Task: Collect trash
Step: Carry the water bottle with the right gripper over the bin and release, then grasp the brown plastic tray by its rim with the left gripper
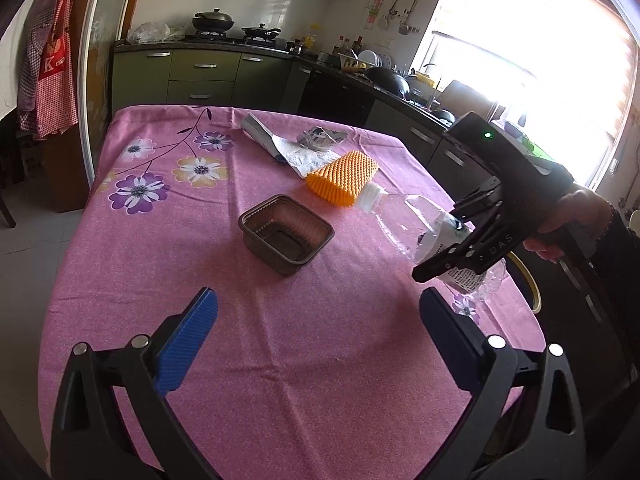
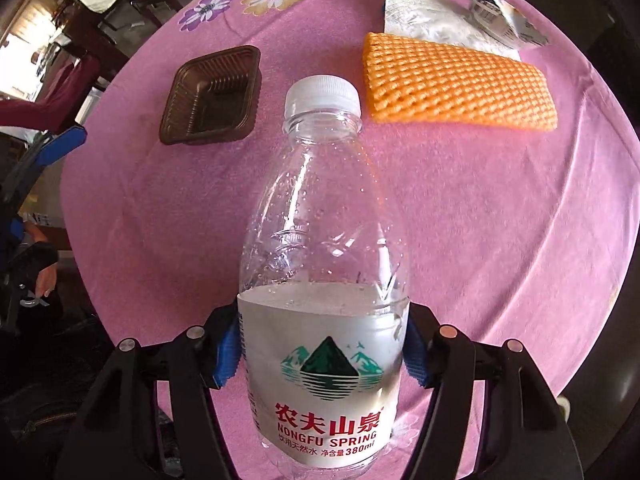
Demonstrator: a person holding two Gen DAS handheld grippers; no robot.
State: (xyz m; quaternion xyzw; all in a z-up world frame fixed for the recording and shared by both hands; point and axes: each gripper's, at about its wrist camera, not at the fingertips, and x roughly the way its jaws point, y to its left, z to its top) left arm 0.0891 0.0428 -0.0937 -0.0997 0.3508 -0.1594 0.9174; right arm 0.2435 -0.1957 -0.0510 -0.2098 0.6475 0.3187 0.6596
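My right gripper [image 2: 320, 354] is shut on an empty clear plastic water bottle [image 2: 320, 240] with a white cap, held by its labelled middle above the pink tablecloth. In the left wrist view the right gripper [image 1: 456, 246] holds the bottle [image 1: 404, 216] tilted at the table's right side. My left gripper [image 1: 320, 316] is open and empty, low over the near part of the table. A brown plastic tray [image 1: 286, 232] sits mid-table. An orange foam net [image 1: 344, 176], white paper [image 1: 296, 150] and a crumpled wrapper [image 1: 320, 138] lie beyond it.
The table [image 1: 160, 280] has a pink floral cloth. Kitchen cabinets and a stove [image 1: 224, 32] stand behind it, a bright window to the right. A round dark rimmed container [image 1: 528, 284] shows past the table's right edge. Chairs [image 2: 52, 92] stand at the far side.
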